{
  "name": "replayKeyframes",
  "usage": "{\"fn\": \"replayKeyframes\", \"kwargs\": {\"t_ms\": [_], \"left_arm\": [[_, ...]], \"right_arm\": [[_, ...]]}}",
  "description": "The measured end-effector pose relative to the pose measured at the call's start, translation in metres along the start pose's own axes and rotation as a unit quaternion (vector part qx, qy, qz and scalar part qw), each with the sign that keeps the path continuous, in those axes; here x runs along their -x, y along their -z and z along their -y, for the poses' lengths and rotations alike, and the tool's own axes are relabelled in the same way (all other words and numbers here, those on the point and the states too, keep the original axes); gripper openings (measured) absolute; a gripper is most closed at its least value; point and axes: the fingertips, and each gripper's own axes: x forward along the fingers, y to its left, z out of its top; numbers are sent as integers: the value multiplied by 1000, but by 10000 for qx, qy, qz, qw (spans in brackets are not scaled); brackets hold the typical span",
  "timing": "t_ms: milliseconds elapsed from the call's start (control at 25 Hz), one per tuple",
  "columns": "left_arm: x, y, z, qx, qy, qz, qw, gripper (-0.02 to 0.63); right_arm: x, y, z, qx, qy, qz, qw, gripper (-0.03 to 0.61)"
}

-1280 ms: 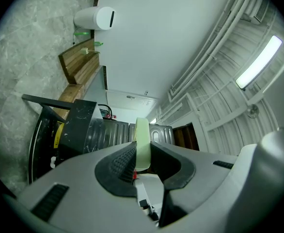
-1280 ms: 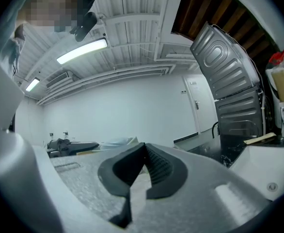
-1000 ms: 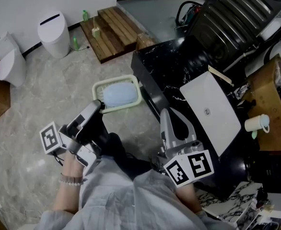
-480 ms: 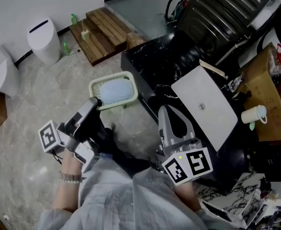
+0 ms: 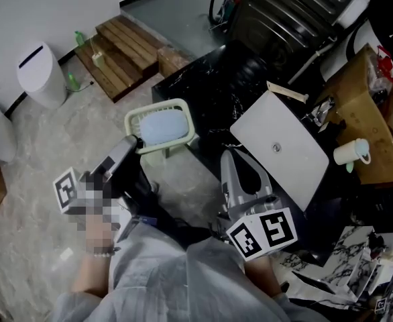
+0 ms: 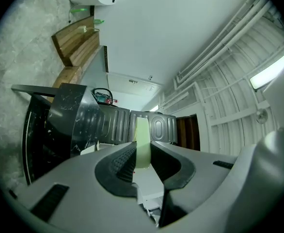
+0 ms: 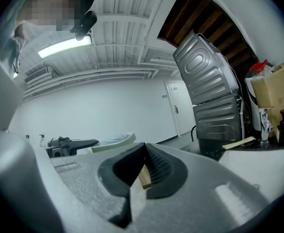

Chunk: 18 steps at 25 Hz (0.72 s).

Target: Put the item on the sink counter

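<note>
- Left claw (image 5: 135, 141): pinching the thin rim of a pale green plastic basket (image 5: 157, 106). In the left gripper view the green edge sits upright between the ribbed pads, and the grip is on one side only.
- Right claw (image 5: 231, 157): pressed together and carrying nothing I can name. A small tan sliver (image 7: 144, 176) shows at the pads, and I cannot tell what it is.
- The basket hangs off the left claw over the pale stone floor (image 5: 35, 153), just beside the near edge of the black marble table (image 5: 203, 86) and not yet on it. A light blue load (image 5: 163, 129) fills its middle.
- A white sink (image 5: 280, 149) is set in the table, with a wooden stick (image 5: 287, 91) at its far edge and a faucet (image 5: 320, 109) beyond. Bare marble shows left of the sink.
- Risk: the one-sided pinch lets the basket swing or tip and spill the blue load.
- Risk: the slick rim may slide out of the pads mid-lift.
- Risk: the basket bottom may catch the table edge if raised too little.
- Risk: it may land in the sink instead of on the marble.
</note>
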Motion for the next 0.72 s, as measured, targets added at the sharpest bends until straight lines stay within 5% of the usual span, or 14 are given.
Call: {"fn": "replayKeyframes", "kwargs": {"t_ms": [720], "left_arm": [[-107,-98,-30,471,-285,-1230,9909,89]], "right_arm": [[-105,-9,32,-199,1276,-9,9916,-3]]}}
